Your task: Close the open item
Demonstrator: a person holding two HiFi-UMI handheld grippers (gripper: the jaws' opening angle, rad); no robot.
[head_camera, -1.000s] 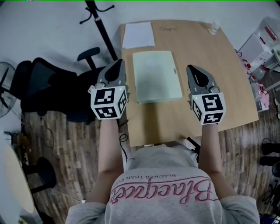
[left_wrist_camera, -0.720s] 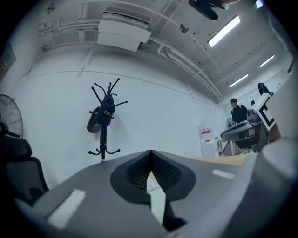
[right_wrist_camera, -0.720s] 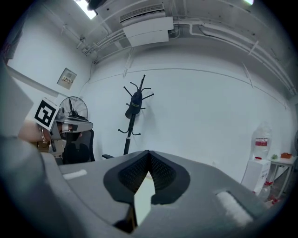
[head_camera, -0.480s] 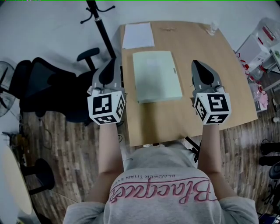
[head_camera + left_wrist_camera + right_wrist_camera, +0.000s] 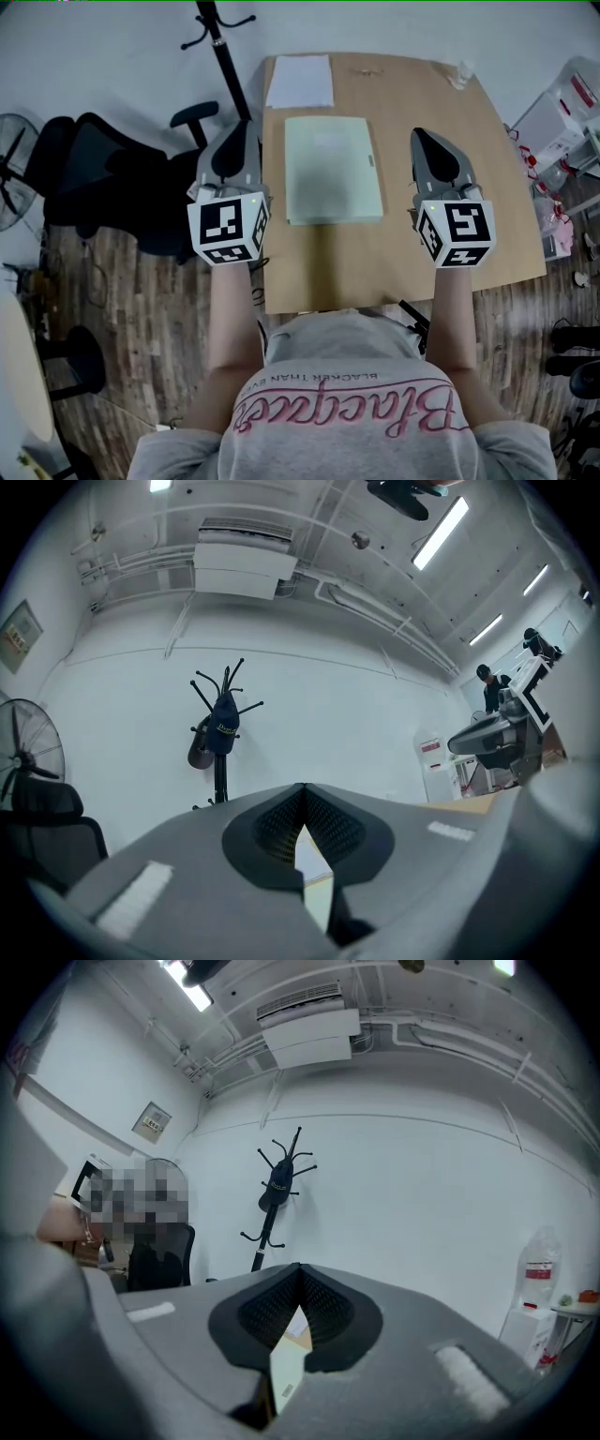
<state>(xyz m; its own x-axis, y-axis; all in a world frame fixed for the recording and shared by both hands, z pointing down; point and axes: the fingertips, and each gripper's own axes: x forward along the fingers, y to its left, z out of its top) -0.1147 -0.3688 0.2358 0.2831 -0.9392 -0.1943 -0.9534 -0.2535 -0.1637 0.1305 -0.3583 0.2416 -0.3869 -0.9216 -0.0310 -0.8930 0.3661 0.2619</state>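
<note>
Well, in the head view a pale green folder (image 5: 333, 169) lay flat and shut in the middle of a wooden table (image 5: 441, 112). A white sheet of paper (image 5: 300, 81) lay just behind it. The left gripper (image 5: 245, 126) hung by the table's left edge, and the right gripper (image 5: 416, 134) hung over the table to the folder's right. Neither touched the folder. A black office chair (image 5: 103, 178) stood on the floor to the left. In the left gripper view, the left gripper (image 5: 304, 789) had its tips pressed together with nothing between them, and a coat rack (image 5: 220, 738) stood by the white wall. In the right gripper view, the right gripper (image 5: 300, 1269) was also pinched together and empty.
</note>
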